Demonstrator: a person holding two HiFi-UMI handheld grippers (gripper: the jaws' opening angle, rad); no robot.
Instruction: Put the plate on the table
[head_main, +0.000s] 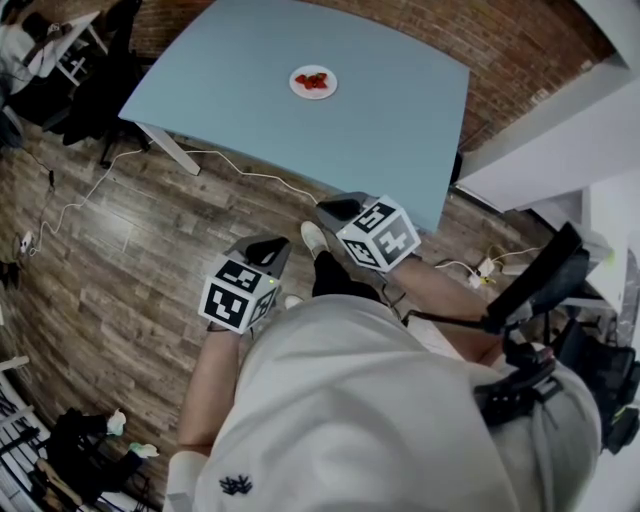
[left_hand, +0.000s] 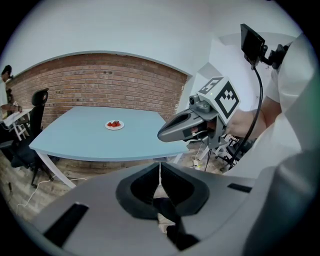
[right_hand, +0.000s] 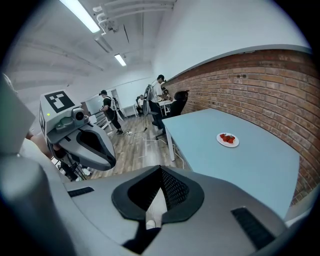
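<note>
A small white plate (head_main: 313, 82) with red strawberries on it lies on the light blue table (head_main: 390, 120), toward its far side. The plate (left_hand: 114, 125) also shows in the left gripper view, and the plate (right_hand: 228, 139) in the right gripper view. Both grippers hang close to the person's body, over the wooden floor and short of the table's near edge. My left gripper (head_main: 266, 246) is shut with nothing in it. My right gripper (head_main: 340, 211) is shut and empty too, slightly nearer the table. Their own jaws meet at the tips: left gripper (left_hand: 160, 168), right gripper (right_hand: 161, 171).
A brick wall (head_main: 520, 50) runs behind the table. White cables (head_main: 90, 190) trail over the floor by a table leg (head_main: 170, 150). Dark office chairs (head_main: 70, 90) stand at the far left. Several people (right_hand: 107, 112) stand far off in the room. A white cabinet (head_main: 560, 150) is at the right.
</note>
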